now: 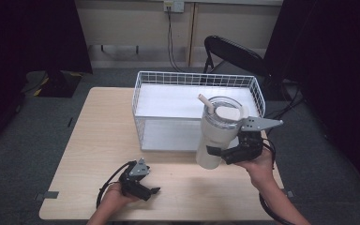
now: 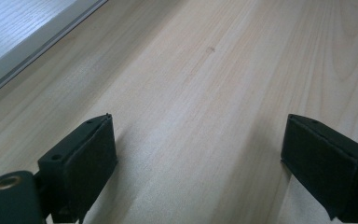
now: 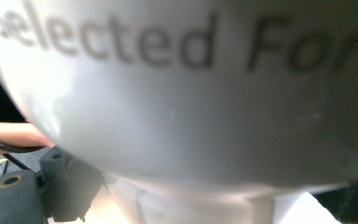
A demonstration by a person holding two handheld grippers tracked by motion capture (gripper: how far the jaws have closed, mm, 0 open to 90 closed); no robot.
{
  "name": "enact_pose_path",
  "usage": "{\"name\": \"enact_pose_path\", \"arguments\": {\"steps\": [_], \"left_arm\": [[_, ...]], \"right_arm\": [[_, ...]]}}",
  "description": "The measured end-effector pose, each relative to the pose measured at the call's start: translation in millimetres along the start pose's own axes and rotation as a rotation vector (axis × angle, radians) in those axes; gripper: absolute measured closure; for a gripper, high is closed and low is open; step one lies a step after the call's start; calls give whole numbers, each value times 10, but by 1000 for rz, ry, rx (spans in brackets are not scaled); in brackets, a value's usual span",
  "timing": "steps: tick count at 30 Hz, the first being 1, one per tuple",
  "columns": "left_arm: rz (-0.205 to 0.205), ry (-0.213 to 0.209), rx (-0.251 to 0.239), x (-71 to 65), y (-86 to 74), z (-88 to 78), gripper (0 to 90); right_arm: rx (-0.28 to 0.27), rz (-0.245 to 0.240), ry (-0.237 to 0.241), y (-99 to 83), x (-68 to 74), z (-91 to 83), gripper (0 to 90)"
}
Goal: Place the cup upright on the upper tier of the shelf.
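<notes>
Currently the right tool (image 1: pixel 222 156) is clenched on the white tumbler (image 1: pixel 215 133), held off the worktop (image 1: pixel 103 140), axis tilted slightly. The wire basket (image 1: pixel 140 93) lies directly beyond it. The left tool (image 1: pixel 151 190) rests released, near left.

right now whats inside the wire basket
The wire basket shows a bare white floor, with nothing lying on the part in view. The white tumbler, held up by the right hand-held gripper, covers its near right corner.
</notes>
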State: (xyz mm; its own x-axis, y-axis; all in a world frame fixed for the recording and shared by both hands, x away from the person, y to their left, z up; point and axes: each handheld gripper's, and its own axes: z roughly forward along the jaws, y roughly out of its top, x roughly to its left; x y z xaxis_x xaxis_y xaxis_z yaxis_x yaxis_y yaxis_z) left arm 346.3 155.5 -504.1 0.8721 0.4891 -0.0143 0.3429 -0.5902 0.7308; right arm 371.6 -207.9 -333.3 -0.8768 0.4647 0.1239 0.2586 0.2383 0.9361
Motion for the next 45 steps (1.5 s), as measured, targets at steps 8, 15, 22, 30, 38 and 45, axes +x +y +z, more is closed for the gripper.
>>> {"name": "enact_pose_path", "arguments": {"steps": [8,15,22,30,38,45], "left_arm": [[0,0,0,0,0,0,96],[0,0,0,0,0,0,96],[0,0,0,0,0,0,95],[1,1,0,0,0,0,95],[-2,2,-3,-2,0,1,95],[-2,2,-4,-2,0,1,96]], "right_arm": [[9,13,6,84,11,22,98],[5,14,-1,160,15,19,98],[12,9,-4,296,19,-10,98],[17,2,-10,363,-9,-10,98],[14,-1,-16,535,-7,-33,98],[26,-6,-14,666,5,-51,98]]}}
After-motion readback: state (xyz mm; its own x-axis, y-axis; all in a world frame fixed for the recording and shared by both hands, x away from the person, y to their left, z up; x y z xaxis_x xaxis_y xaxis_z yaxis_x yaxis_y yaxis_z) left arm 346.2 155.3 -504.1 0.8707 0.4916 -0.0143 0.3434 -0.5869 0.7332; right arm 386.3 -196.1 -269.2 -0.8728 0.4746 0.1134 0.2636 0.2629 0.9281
